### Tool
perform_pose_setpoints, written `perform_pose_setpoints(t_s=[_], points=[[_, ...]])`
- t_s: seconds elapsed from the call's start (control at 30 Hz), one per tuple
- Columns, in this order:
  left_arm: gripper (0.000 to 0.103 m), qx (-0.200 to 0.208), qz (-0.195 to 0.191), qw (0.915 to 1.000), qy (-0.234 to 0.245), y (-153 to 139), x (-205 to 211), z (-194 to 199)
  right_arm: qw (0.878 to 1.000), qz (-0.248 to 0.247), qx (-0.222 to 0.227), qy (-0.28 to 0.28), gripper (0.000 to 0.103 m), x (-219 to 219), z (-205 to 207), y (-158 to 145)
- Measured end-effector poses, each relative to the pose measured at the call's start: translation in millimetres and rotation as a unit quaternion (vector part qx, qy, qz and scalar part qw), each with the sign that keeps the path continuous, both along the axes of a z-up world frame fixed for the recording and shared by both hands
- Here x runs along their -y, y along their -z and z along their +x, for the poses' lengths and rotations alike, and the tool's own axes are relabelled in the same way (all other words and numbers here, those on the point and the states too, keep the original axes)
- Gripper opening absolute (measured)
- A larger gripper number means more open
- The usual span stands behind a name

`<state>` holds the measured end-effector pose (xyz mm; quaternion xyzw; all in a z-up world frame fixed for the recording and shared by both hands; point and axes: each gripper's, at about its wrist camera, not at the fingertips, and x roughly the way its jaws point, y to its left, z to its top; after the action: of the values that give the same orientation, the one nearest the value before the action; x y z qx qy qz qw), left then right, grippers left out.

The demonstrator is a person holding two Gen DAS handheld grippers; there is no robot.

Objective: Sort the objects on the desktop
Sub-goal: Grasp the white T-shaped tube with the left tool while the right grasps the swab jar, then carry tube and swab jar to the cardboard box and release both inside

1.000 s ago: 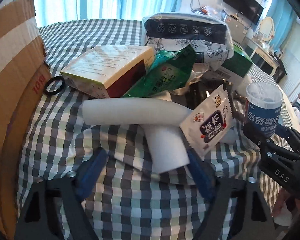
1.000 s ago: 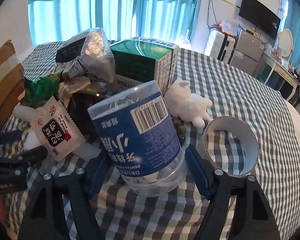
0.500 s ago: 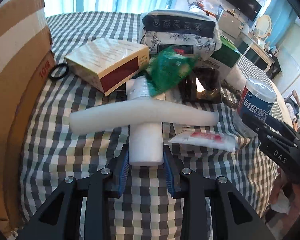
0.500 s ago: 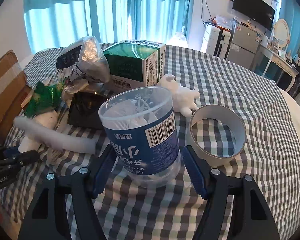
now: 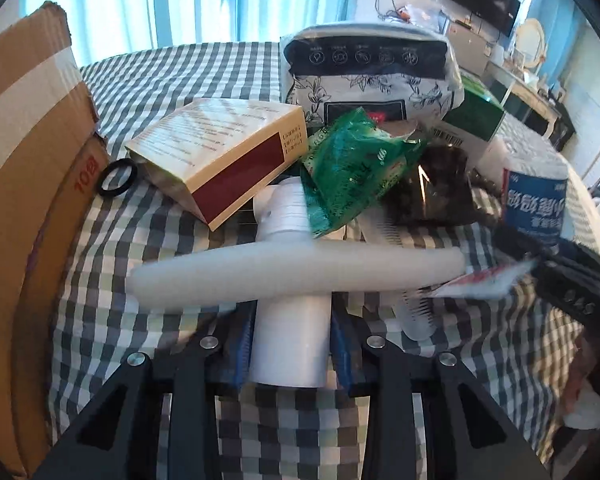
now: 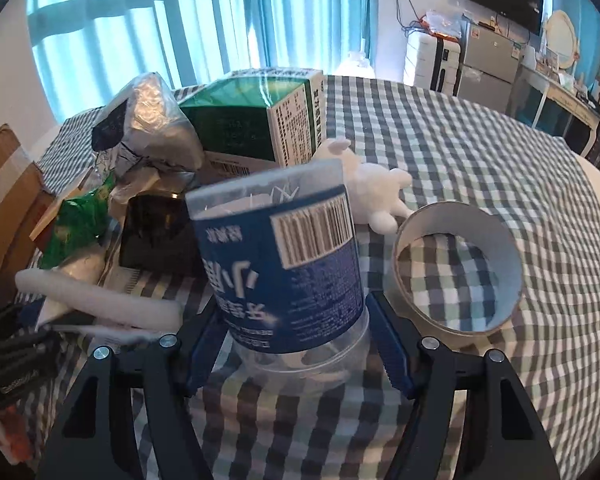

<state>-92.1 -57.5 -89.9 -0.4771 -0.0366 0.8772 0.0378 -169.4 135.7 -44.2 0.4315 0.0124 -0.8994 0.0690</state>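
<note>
The desktop objects lie heaped in the middle of the desk (image 6: 480, 152), which is spread with a checked cloth, and judging by that heap the sorting has hardly begun; the cardboard box (image 5: 24, 168) at the left edge looks the likely place for things to go, though its inside is hidden and I cannot tell whether anything is in it. Largest in the pile is the flowered soft pack (image 5: 368, 68), leaning at the back; beside it stands the green carton (image 6: 252, 120), with the cream and maroon box (image 5: 220, 152) tilted against the heap nearer the cardboard; none of these looks touched. The blue-labelled floss-pick jar (image 6: 284, 264) sits between the fingers of the right gripper (image 6: 296, 348), which pinch its clear lower end, so it seems in hand; the tape roll (image 6: 456, 276) lies flat just beside it, with a small white plush toy (image 6: 376, 192) behind. The left gripper (image 5: 290, 344) has just been closing and now clamps a white bottle (image 5: 290, 340), across which a white foam rod (image 5: 296, 276) rests; the green snack bag (image 5: 352, 172), a red and white sachet (image 5: 480, 284) and a black ring (image 5: 118, 178) wait loose.
</note>
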Motion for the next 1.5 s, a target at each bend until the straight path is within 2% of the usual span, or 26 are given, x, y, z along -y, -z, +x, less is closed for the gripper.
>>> perform_pose_setpoints(t_s=[0.13,0.2,0.37,0.5,0.53,0.57,0.7,0.9,0.93,1.0,1.03,1.07,1.13,1.17,1.23,1.33,1.37,1.43,1.5], points=[[0.033,0.009,0.013,0.9999,-0.002,-6,4,5,1.000,0.019,-0.004,-0.004,0.067,7,9,-1],[0.033,0.027,0.021,0.9994,0.000,-9,8,13,1.000,0.019,0.004,0.000,0.067,7,14,-2],[0.032,0.051,0.024,0.9983,0.010,-27,10,34,0.998,-0.035,0.042,0.030,0.067,-12,37,-16],[0.031,0.046,0.018,0.9987,0.014,-52,7,41,0.998,-0.028,0.024,0.041,0.065,-17,52,-39],[0.025,0.041,0.018,0.9989,0.015,-57,10,45,0.999,-0.024,0.017,0.043,0.065,-17,56,-45],[0.012,0.034,0.017,0.9992,0.015,-66,-3,41,0.999,-0.024,0.010,0.045,0.064,-19,60,-51],[0.011,0.010,0.014,0.9997,0.019,-86,-9,49,0.998,-0.033,0.006,0.045,0.064,-25,78,-64],[0.013,0.025,0.045,0.9984,0.023,-72,-10,54,0.998,-0.045,0.027,0.044,0.064,-29,99,-49],[0.015,0.028,0.049,0.9983,0.017,-67,-8,56,0.998,-0.046,0.030,0.045,0.064,-29,99,-48],[0.028,0.049,0.058,0.9971,0.005,-58,-5,50,0.998,-0.042,0.034,0.045,0.064,-31,102,-47],[0.039,0.053,0.063,0.9966,-0.001,-56,-4,46,0.998,-0.041,0.036,0.044,0.064,-31,101,-46],[0.054,0.050,0.067,0.9964,-0.007,-56,-2,42,0.997,-0.041,0.038,0.044,0.064,-31,102,-44],[0.069,0.033,0.086,0.9954,-0.026,-56,4,35,0.998,-0.039,0.039,0.043,0.064,-31,100,-41],[0.071,0.026,0.094,0.9947,-0.035,-55,6,31,0.998,-0.038,0.038,0.042,0.064,-30,98,-40],[0.071,0.026,0.098,0.9938,-0.045,-47,7,22,0.998,-0.038,0.035,0.038,0.064,-30,96,-40],[0.071,0.044,0.080,0.9946,-0.048,-30,1,10,0.998,-0.047,0.037,0.031,0.064,-30,92,-36],[0.065,0.046,0.075,0.9951,-0.046,-28,-1,9,0.998,-0.048,0.038,0.030,0.064,-29,91,-35],[0.045,0.049,0.070,0.9955,-0.040,-24,-5,6,0.998,-0.048,0.037,0.029,0.064,-29,89,-35],[0.045,0.045,0.069,0.9959,-0.039,-25,-6,6,0.998,-0.046,0.036,0.026,0.064,-29,89,-35]])
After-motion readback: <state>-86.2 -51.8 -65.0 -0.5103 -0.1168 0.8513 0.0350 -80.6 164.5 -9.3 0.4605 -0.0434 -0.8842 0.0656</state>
